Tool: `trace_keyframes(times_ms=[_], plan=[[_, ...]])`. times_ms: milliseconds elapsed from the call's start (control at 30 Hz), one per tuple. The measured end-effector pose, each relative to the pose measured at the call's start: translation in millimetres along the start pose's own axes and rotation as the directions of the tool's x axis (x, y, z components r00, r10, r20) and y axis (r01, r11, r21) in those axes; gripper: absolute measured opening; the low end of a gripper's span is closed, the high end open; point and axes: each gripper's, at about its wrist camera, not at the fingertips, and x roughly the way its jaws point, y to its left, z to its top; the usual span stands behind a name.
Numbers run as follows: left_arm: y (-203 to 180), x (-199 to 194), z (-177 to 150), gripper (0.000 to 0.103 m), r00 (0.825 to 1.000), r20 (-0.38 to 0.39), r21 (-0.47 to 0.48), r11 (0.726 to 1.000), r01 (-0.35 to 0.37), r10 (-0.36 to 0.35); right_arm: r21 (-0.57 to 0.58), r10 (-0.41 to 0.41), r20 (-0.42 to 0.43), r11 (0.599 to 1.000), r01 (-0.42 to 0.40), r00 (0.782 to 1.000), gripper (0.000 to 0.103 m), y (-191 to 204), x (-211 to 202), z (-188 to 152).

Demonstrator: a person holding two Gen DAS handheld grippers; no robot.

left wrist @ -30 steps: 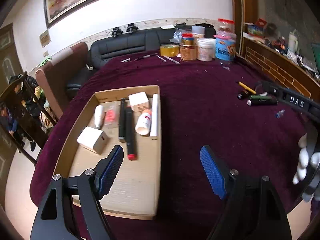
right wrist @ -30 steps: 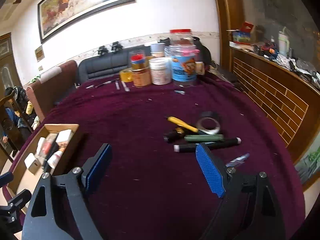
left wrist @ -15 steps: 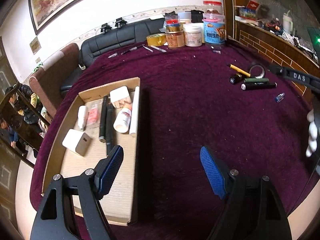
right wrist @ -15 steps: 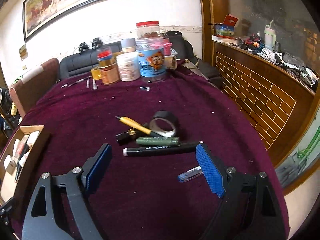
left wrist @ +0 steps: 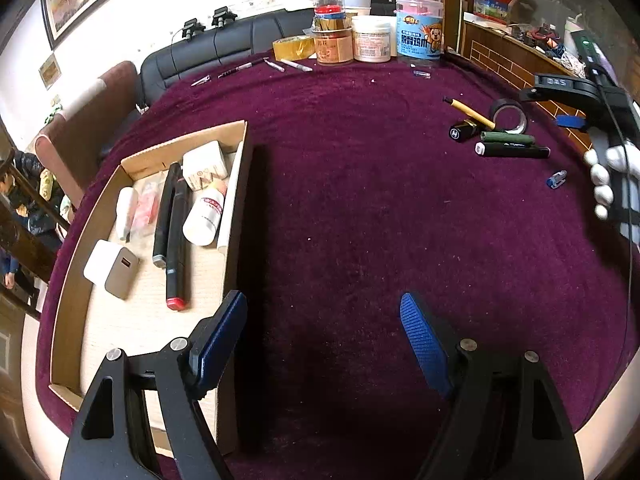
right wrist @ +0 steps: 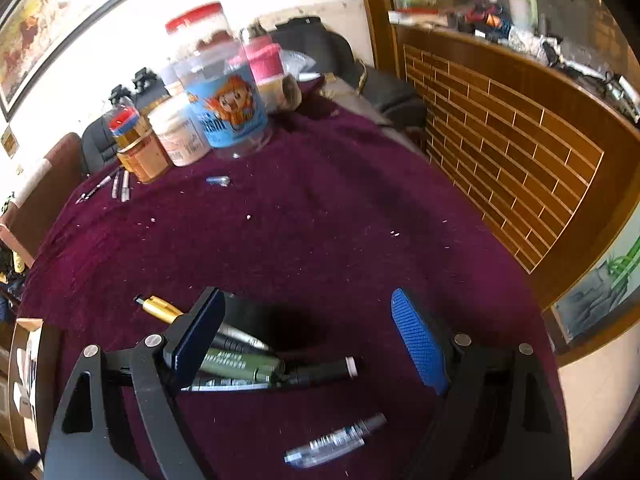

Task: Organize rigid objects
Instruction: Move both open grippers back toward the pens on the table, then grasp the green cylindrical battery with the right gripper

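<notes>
Over maroon cloth [right wrist: 320,240], right gripper [right wrist: 308,336] agape, green marker [right wrist: 244,364] beneath

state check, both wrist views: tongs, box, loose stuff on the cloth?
left tongs: open, empty, beside the box
right tongs: open, empty, over the pen pile
cardboard box: open-topped, partly filled
red-tipped marker: lying flat in the box
white charger: lying in the box
black tape roll: flat on the cloth
green pen: lying on the cloth, not gripped
blue-label jar: upright, lid on
</notes>
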Motion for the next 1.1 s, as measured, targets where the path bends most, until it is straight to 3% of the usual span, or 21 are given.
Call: trace_keyframes(times_ms=[133,233,267,367,500,567,667,700,767,800,933,1100], plan=[[-1,0,-3,0.074,1.000,-0.010,0.000,1.000,0.014,-0.014,0.056,0.103,-0.053,0.993,-0.100,0.993,0.085,3,17,6],[-3,0,-7,0.074,0.999,-0.019,0.003,1.000,0.027,-0.027,0.073,0.174,-0.115,0.983,-0.166,0.978,0.085,10,29,1],[-4,1,-8,0.074,0.999,-0.025,0.005,0.999,0.036,-0.036,0.066,0.207,-0.134,0.978,-0.200,0.969,0.080,14,31,-3],[-6,2,-11,0.074,0.998,-0.034,0.009,0.998,0.055,-0.055,-0.022,0.259,-0.183,0.963,-0.267,0.948,0.075,37,27,-20],[-9,2,-16,0.074,0.996,-0.042,0.003,0.997,0.080,-0.080,-0.178,0.252,-0.212,0.940,-0.290,0.944,0.075,69,12,-43],[-10,0,-18,0.074,0.994,-0.047,-0.002,0.995,0.095,-0.095,-0.227,0.285,-0.259,0.911,-0.345,0.923,0.076,86,7,-55],[-9,-3,-23,0.074,0.993,-0.047,-0.005,0.994,0.110,-0.110,-0.318,0.283,-0.298,0.871,-0.375,0.911,0.076,113,-1,-76],[-9,-4,-25,0.074,0.992,-0.047,-0.007,0.993,0.114,-0.114,-0.333,0.294,-0.321,0.855,-0.397,0.900,0.076,120,-4,-82],[-8,-7,-28,0.074,0.992,-0.046,-0.012,0.993,0.121,-0.121,-0.325,0.338,-0.402,0.816,-0.478,0.851,0.076,132,-6,-94],[-7,-9,-29,0.074,0.991,-0.045,-0.016,0.992,0.126,-0.126,-0.336,0.342,-0.427,0.799,-0.498,0.837,0.076,139,-11,-102],[-4,-13,-34,0.074,0.988,-0.040,-0.026,0.989,0.145,-0.146,-0.377,0.328,-0.412,0.788,-0.487,0.850,0.076,146,-31,-116],[-4,-20,-41,0.074,0.983,-0.028,-0.020,0.983,0.181,-0.181,-0.294,0.341,-0.318,0.851,-0.434,0.885,0.076,125,-49,-97]])
